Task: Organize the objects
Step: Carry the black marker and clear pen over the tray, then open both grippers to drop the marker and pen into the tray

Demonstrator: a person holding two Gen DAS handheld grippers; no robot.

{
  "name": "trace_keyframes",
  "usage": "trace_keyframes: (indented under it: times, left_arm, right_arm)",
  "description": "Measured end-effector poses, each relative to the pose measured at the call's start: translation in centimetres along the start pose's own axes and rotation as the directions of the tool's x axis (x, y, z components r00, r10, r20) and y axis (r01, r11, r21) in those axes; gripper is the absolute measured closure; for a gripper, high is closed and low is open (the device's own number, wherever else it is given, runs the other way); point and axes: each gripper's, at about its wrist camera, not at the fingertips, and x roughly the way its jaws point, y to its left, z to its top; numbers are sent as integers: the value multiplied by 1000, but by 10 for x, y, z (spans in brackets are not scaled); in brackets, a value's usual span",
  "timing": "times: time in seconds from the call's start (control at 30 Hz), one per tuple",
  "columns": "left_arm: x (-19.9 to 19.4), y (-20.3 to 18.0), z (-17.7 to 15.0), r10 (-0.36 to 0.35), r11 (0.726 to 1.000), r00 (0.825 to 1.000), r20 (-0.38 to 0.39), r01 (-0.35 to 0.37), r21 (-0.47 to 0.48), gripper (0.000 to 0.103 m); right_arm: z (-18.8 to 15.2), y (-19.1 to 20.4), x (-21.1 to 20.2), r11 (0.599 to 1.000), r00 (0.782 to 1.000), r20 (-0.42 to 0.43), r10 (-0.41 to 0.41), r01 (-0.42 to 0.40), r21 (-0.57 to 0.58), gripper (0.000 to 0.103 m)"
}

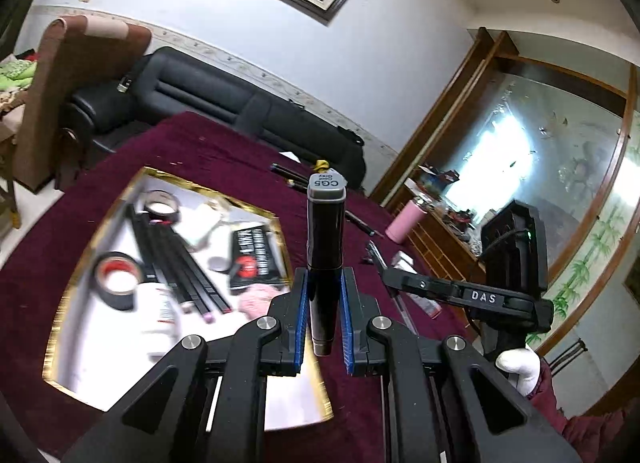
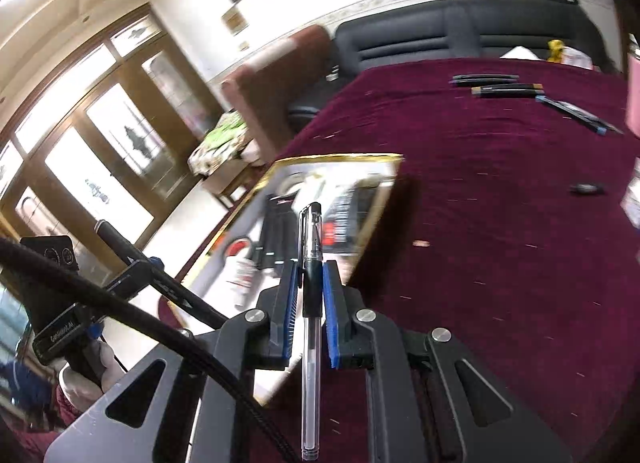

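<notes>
left gripper (image 1: 324,283): pinching marker (image 1: 325,239), upright, grey cap at far end | right gripper (image 2: 311,283): pinching pen (image 2: 311,295) at its black grip, cap pointing far | tray (image 1: 64,303): gold-rimmed, on maroon cloth (image 1: 224,143), below both grippers, holds tape rolls (image 1: 118,279) and markers | loose pens (image 2: 506,89): far right on cloth

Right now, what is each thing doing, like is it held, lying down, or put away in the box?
Left hand-held gripper: shut on the marker.
Marker: held, grey cap pointing away.
Right hand-held gripper: shut on the pen.
Pen: held, cap on.
Box: open, gold rim.
Tape rolls: lying in the box.
Pens on the cloth: lying loose, not yet put away.
</notes>
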Motion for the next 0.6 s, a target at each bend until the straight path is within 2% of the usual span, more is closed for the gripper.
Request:
trace_keyframes:
  times: [0.13,0.27,0.4,0.6]
  left_arm:
    - [-10,17,1,46,999,998,-44,-45,17,91]
    - [-8,32,2,91,995,987,-133,-84,58,91]
    - [9,46,3,104,993,968,-230,-90,74,91]
    - [46,62,-6,109,994,939,-326,-96,58,91]
  right_arm:
    - [3,22,35,999,998,-54,40,-41,-21,92]
    - [2,29,73,998,992,-113,59,-61,-12,92]
    - [-4,28,103,999,986,-160,50,-51,0,92]
    - [-9,18,129,1000,978,-206,16,-13,17,92]
